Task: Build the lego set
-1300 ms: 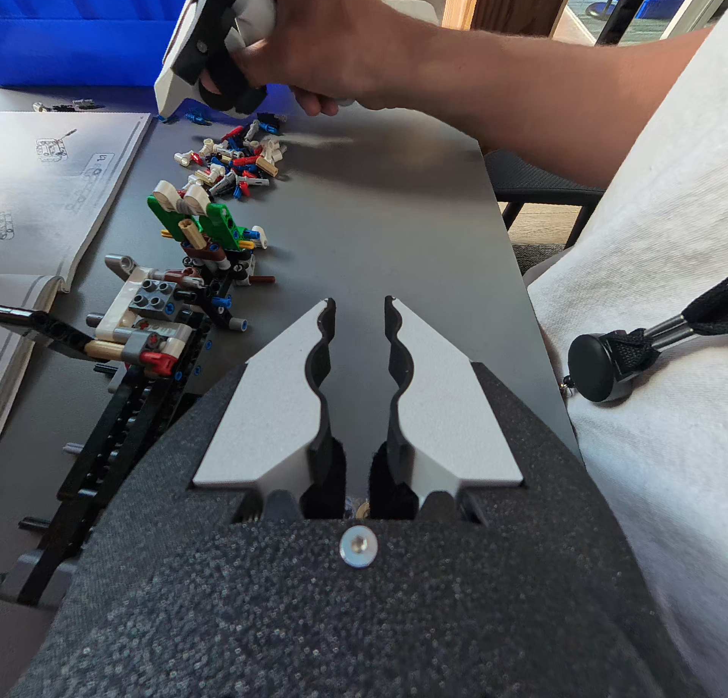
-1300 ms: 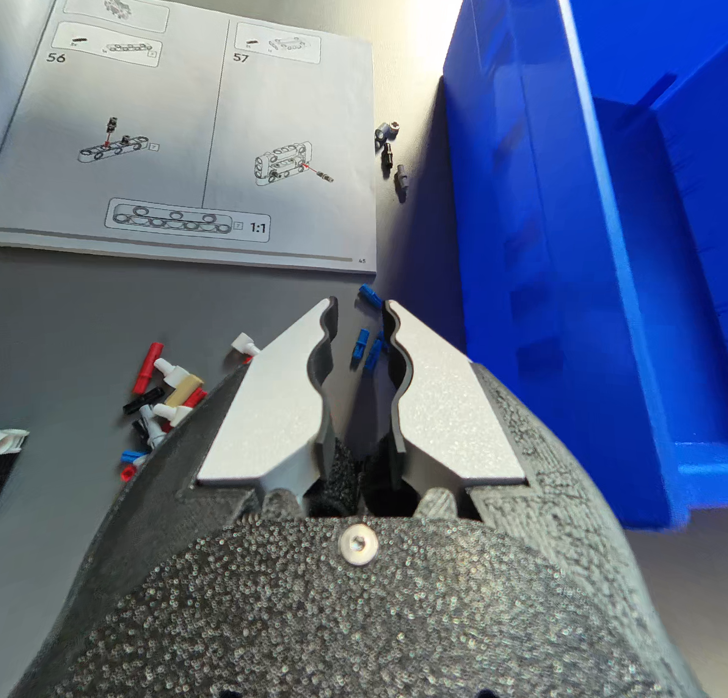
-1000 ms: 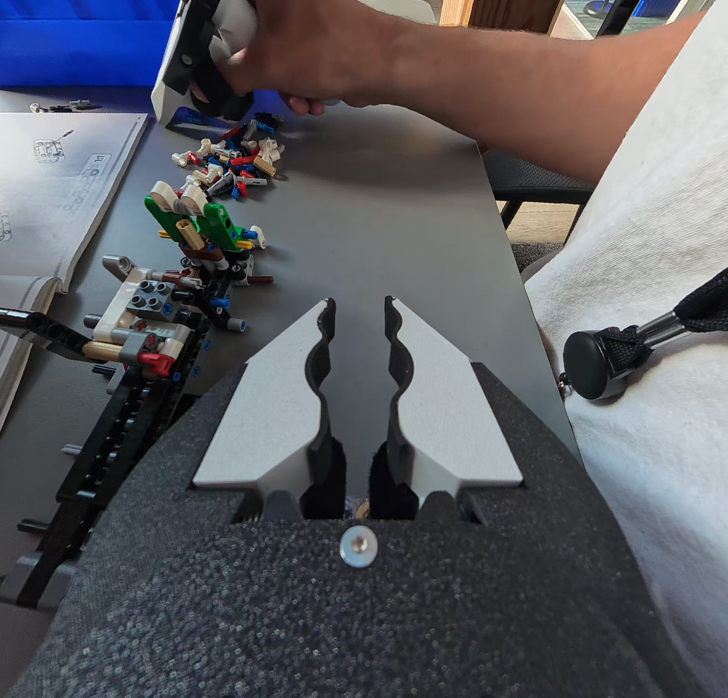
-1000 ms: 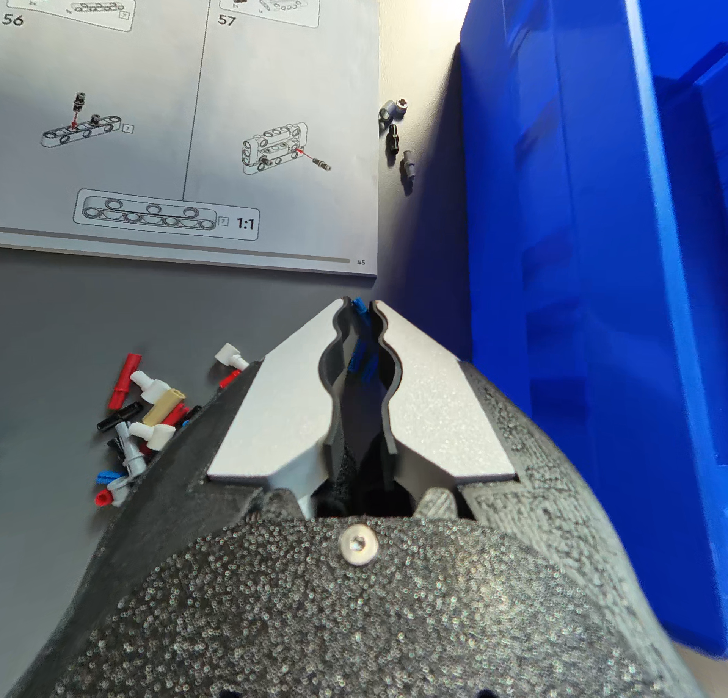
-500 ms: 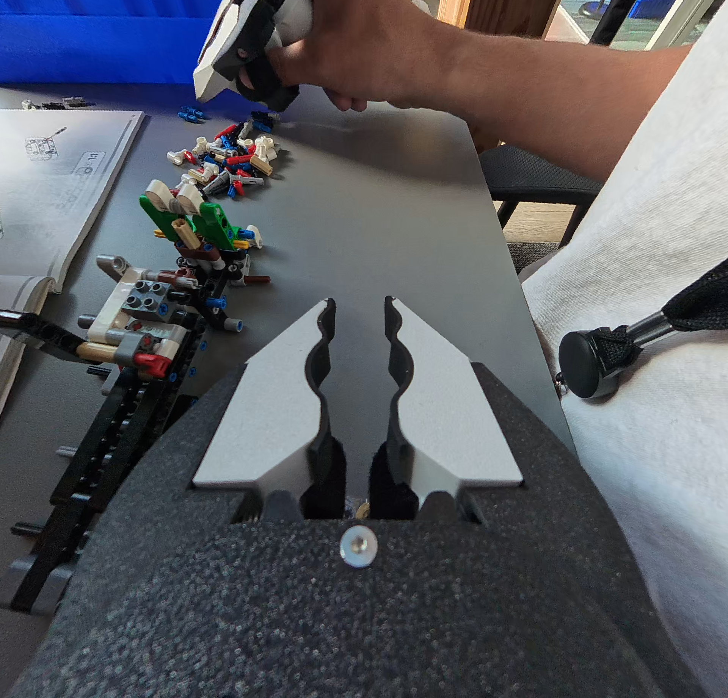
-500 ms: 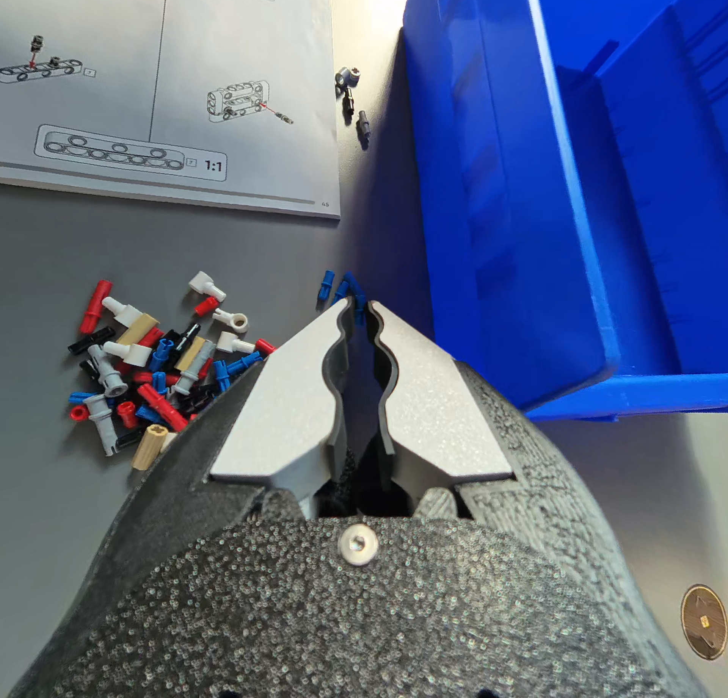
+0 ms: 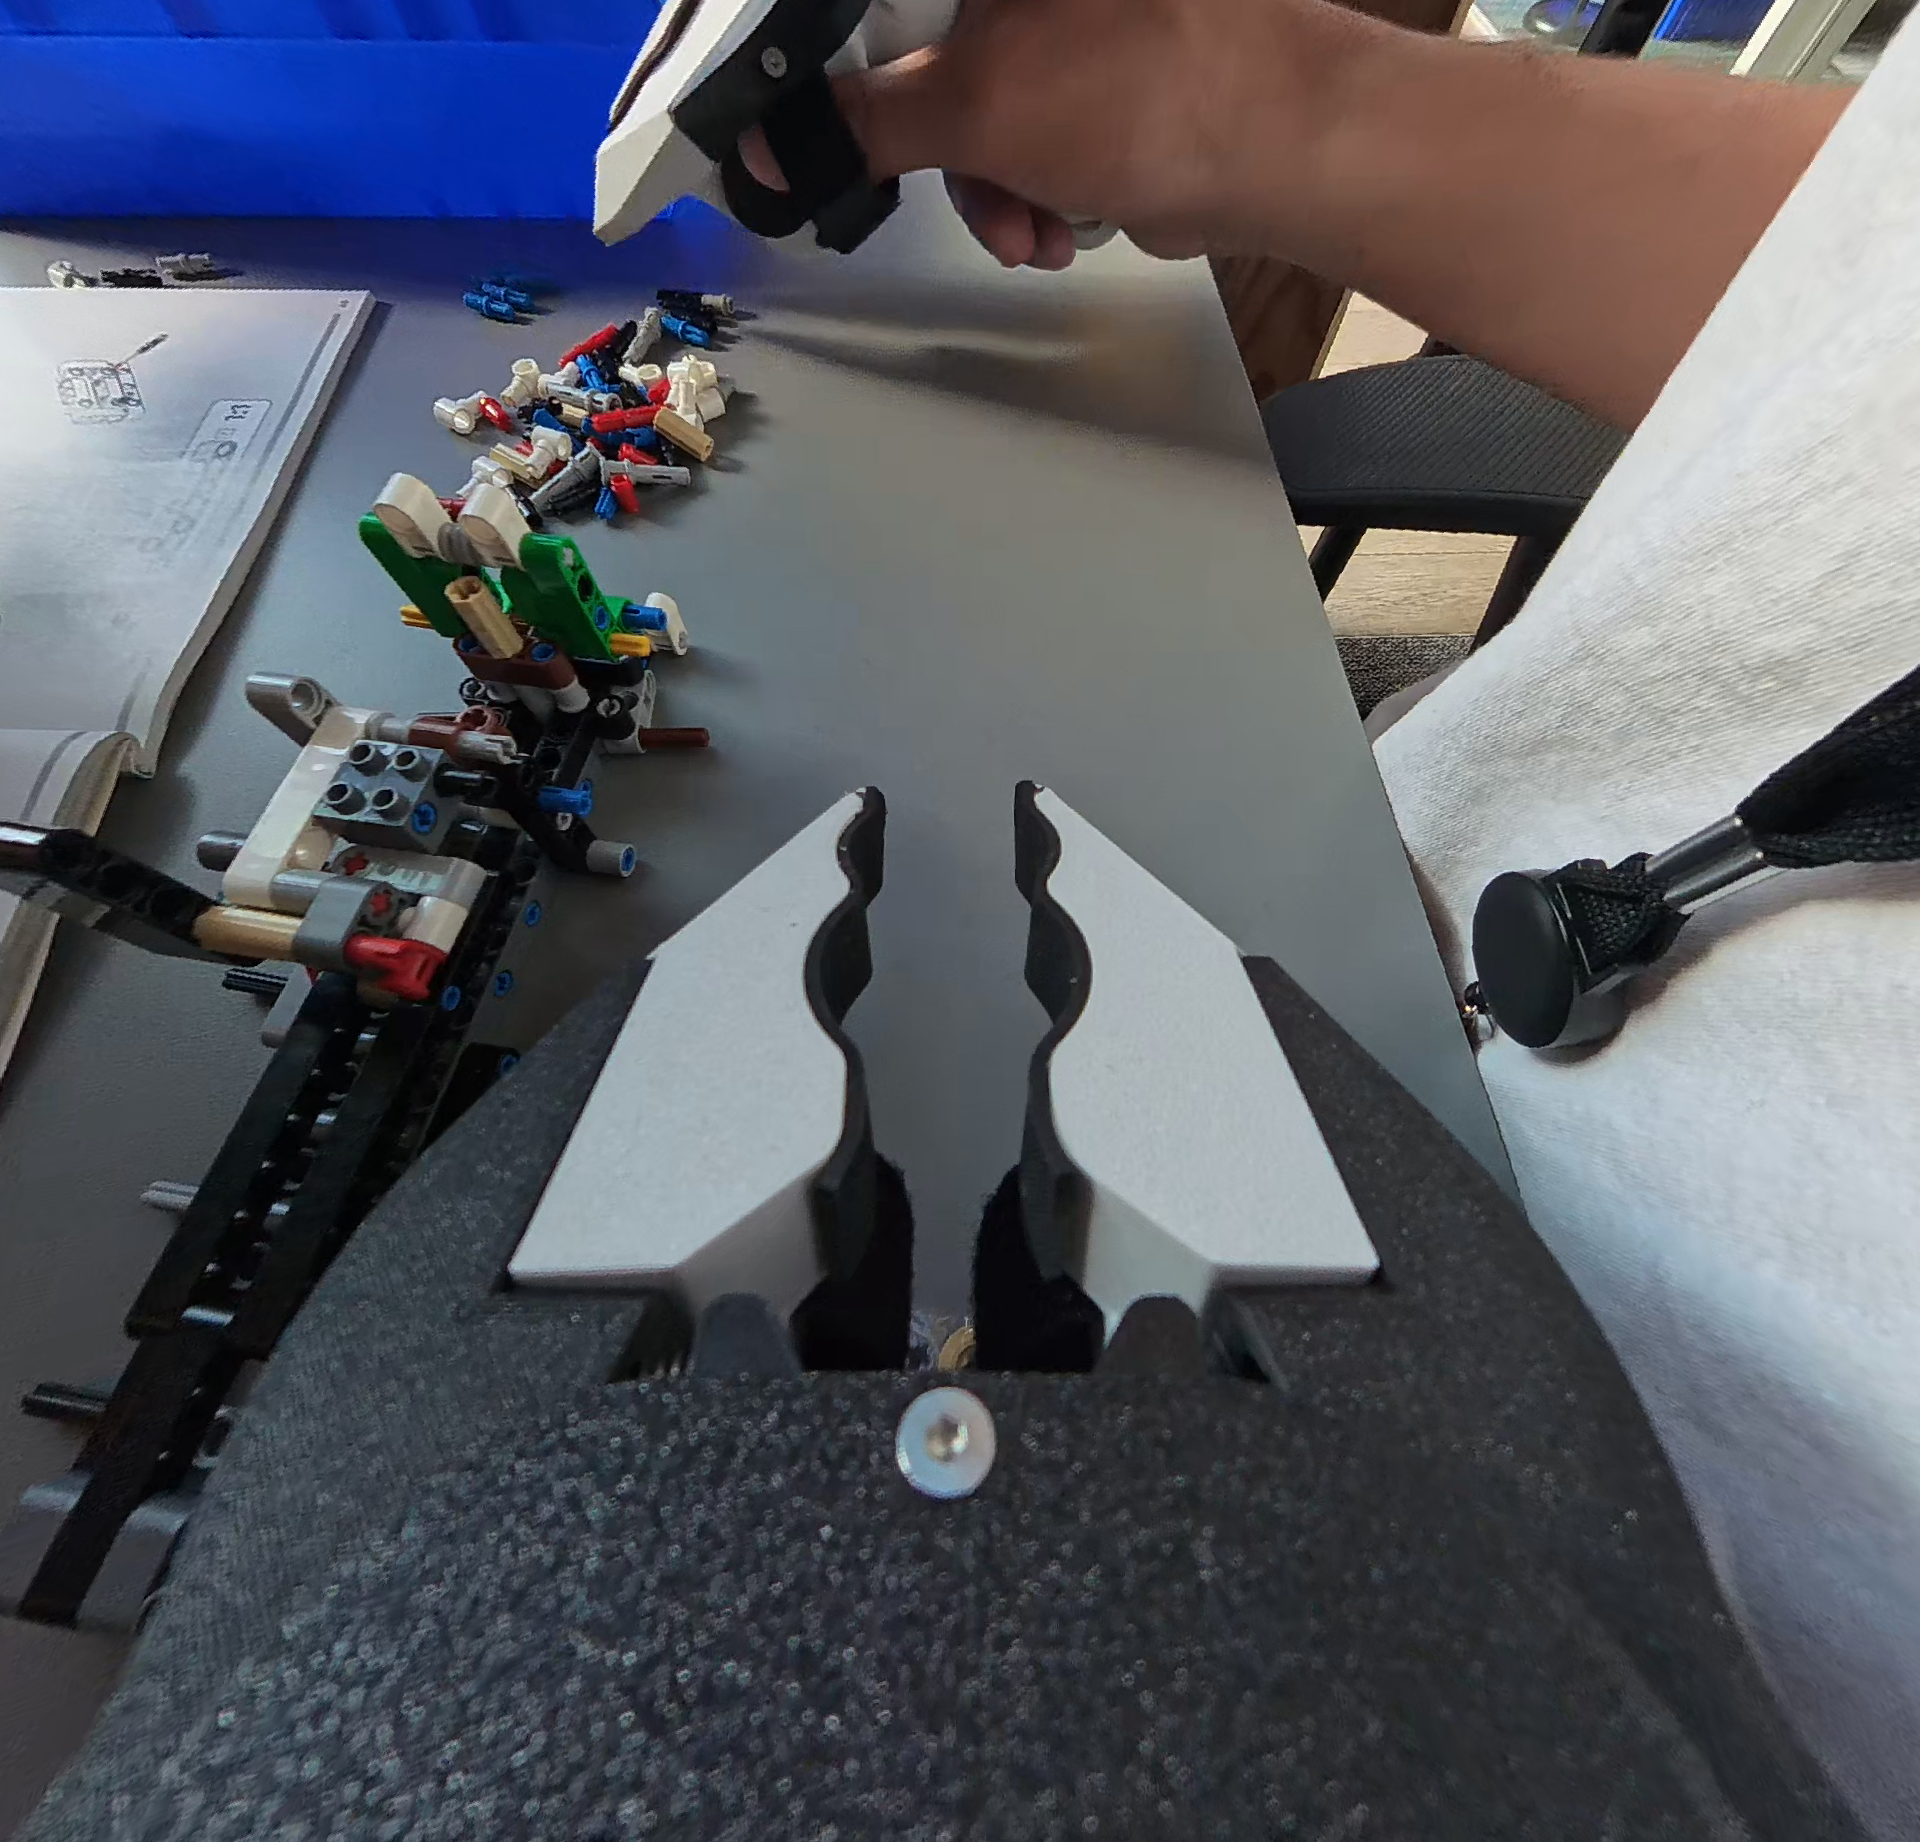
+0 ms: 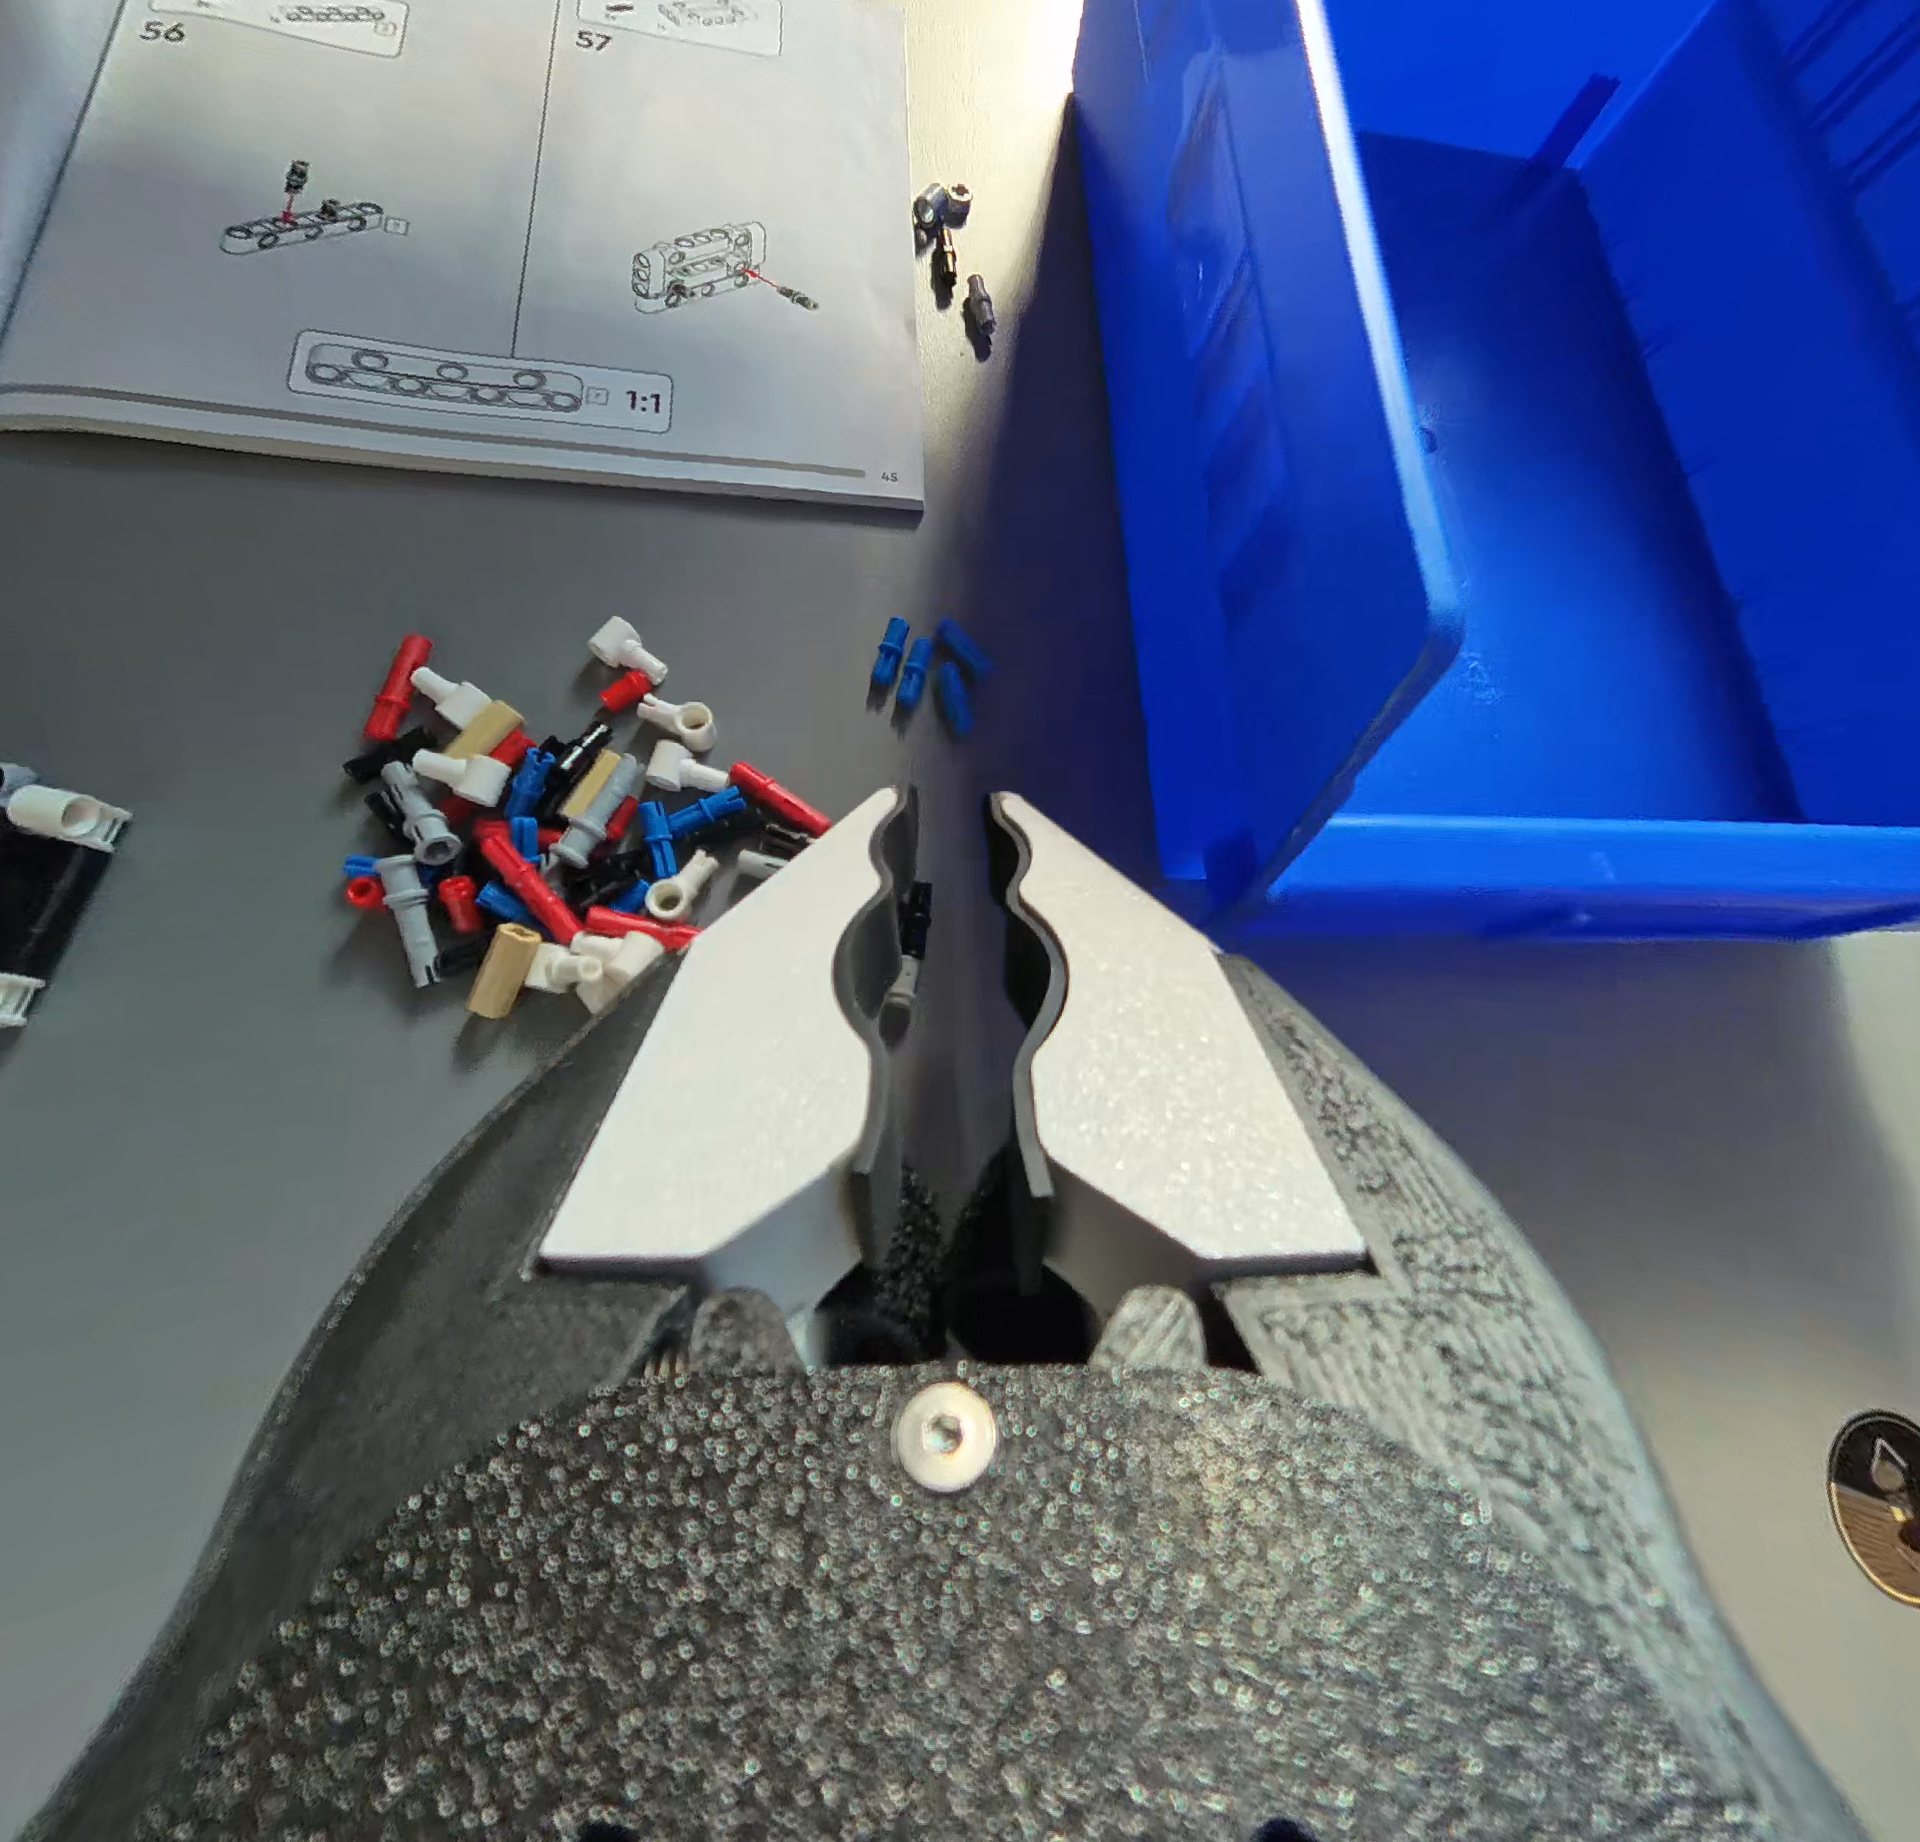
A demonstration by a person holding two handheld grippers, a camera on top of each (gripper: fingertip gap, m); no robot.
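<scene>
Right tongs (image 8: 943,805) apart, holding nothing, above loose pins (image 8: 561,816) near the blue bin (image 8: 1351,545). Left tongs (image 7: 948,800) apart over bare table (image 7: 1039,566). Judged: centre one pin before closing.

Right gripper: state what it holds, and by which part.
Nothing is held. The right gripper stands open above the grey table; the four small blue plastic pins lie ahead of it, and only loose pins lie below.

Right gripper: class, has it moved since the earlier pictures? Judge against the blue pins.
Yes. The right gripper has drawn back from the blue pins; earlier they lay between its fingertips, now they lie clear ahead on the table.
</scene>
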